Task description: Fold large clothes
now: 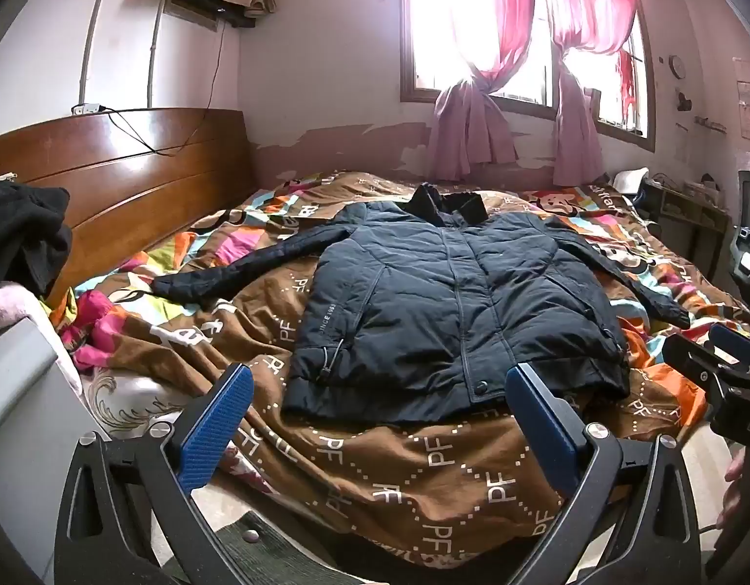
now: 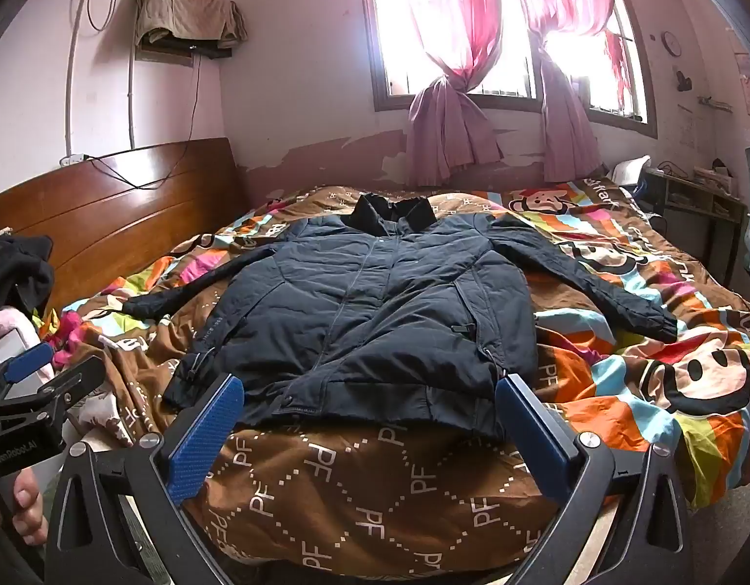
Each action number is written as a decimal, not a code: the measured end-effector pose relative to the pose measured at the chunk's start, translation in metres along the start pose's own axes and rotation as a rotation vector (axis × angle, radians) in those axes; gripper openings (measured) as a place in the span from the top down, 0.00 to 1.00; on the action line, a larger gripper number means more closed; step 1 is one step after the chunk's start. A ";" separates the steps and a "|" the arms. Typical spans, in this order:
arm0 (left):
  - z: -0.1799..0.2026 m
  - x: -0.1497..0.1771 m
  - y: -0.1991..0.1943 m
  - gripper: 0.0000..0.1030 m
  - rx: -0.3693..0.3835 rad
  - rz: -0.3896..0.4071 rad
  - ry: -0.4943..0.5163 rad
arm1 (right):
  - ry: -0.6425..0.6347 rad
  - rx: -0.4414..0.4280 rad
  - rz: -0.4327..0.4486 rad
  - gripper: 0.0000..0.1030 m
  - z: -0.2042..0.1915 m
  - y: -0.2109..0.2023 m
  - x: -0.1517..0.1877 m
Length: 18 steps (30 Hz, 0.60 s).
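Navy jacket (image 1: pixel 452 302) flat on bed (image 1: pixel 423 477), sleeves spread, collar far. Left gripper (image 1: pixel 379 419) and right gripper (image 2: pixel 370 429) near hem, jaws wide apart, empty.

Dark padded jacket (image 1: pixel 452 307) spread flat, front up, on patterned brown quilt (image 1: pixel 399 477), collar toward pink-curtained window (image 1: pixel 516 34), both sleeves stretched outward. Left gripper (image 1: pixel 379 380) low in foreground, blue pads (image 1: pixel 214 429) wide apart, nothing between them, just short of jacket hem. Right gripper (image 1: pixel 716 370) at right edge. Wooden headboard (image 1: pixel 131 180) at left, black clothes (image 1: pixel 24 234) heaped beside it.
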<state>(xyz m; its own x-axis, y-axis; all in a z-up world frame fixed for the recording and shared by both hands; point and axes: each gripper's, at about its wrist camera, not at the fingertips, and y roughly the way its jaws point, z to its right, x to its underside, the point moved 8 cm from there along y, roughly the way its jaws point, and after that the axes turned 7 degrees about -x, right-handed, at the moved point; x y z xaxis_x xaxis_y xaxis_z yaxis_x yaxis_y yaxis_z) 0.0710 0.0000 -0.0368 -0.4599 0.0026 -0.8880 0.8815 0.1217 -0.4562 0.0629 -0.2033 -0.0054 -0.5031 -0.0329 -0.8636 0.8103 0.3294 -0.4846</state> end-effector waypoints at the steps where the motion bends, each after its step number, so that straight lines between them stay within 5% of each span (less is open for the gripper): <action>1: 0.000 0.000 0.000 0.02 0.001 0.000 -0.001 | 0.001 0.000 -0.001 0.00 0.000 0.000 0.000; 18: 0.000 0.000 0.000 0.02 0.002 0.000 -0.002 | 0.000 0.000 -0.003 0.00 0.000 0.001 0.001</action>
<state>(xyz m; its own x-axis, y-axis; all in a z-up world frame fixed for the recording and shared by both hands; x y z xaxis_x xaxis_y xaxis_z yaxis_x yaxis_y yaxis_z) 0.0710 -0.0001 -0.0367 -0.4592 0.0003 -0.8883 0.8819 0.1200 -0.4559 0.0630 -0.2034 -0.0070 -0.5058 -0.0338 -0.8620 0.8088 0.3290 -0.4875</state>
